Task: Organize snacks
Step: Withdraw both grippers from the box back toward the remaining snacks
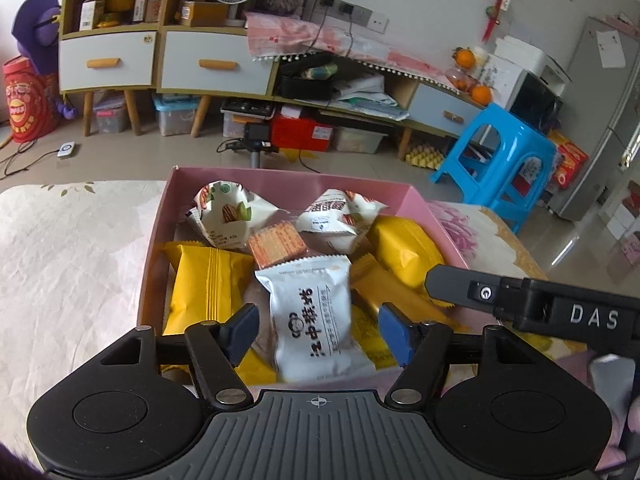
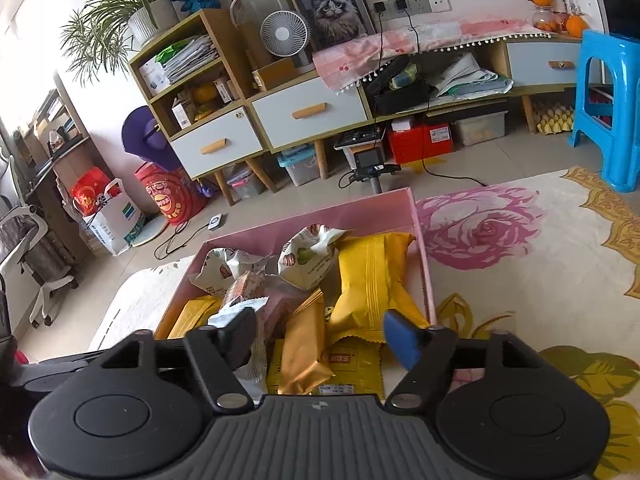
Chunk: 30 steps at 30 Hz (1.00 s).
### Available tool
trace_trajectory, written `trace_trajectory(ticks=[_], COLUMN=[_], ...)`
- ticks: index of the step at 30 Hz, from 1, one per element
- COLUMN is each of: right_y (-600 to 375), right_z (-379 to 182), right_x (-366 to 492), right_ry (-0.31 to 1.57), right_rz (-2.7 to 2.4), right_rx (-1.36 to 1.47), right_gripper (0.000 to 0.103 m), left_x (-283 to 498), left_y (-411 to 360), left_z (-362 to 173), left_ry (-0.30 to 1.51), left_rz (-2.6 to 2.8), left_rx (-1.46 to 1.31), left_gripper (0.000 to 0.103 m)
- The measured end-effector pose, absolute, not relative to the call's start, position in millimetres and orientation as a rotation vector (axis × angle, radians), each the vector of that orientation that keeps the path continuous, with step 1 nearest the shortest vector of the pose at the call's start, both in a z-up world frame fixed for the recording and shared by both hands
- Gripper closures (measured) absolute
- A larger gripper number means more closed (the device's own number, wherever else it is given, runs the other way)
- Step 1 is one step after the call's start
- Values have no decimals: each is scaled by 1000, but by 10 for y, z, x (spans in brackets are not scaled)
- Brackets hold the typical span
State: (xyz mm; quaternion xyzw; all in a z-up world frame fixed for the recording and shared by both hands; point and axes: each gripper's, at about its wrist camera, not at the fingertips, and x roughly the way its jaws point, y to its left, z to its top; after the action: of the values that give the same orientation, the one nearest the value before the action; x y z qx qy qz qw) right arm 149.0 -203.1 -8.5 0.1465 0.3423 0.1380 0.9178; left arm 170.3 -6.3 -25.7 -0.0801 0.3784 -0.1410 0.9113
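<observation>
The jaws of both grippers stand apart, gripping nothing. The left gripper tilts down over a white snack packet lying in the pink box; the right gripper angles over a gold packet, possibly just clear of it.

The box is pink, walls and floor alike. In it lie yellow packets with fine ribbed stripes, a white packet with black characters, two white packets printed with brown and green nuts, an orange checked wafer pack and a gold packet. The cloth under the box is cream, patterned with a large pink rose and mustard-yellow leaves. The stool on the far right is bright blue. The drawer fronts are pale grey-blue with orange handles.
</observation>
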Motion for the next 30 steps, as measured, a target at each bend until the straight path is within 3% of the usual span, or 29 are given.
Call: trace_trajectory(ticks=[1, 3, 9, 30], right_y=[-2035, -2032, -2004, -2051], right_z=[-73, -52, 26, 72], right_x=[1476, 1448, 1311, 898], right_ry=[706, 712, 717, 750], right_rz=[285, 291, 308, 322], right_rx=[295, 278, 201, 41], right_gripper=[33, 29, 17, 11], left_x=[1679, 1618, 1432, 884], left_y=[-69, -73, -23, 246], left_z=[-245, -219, -116, -85], left_ry=[784, 784, 773, 831], left_rz=[-298, -302, -302, -270], left_rx=[-157, -139, -99, 30], left_gripper=[35, 23, 16, 6])
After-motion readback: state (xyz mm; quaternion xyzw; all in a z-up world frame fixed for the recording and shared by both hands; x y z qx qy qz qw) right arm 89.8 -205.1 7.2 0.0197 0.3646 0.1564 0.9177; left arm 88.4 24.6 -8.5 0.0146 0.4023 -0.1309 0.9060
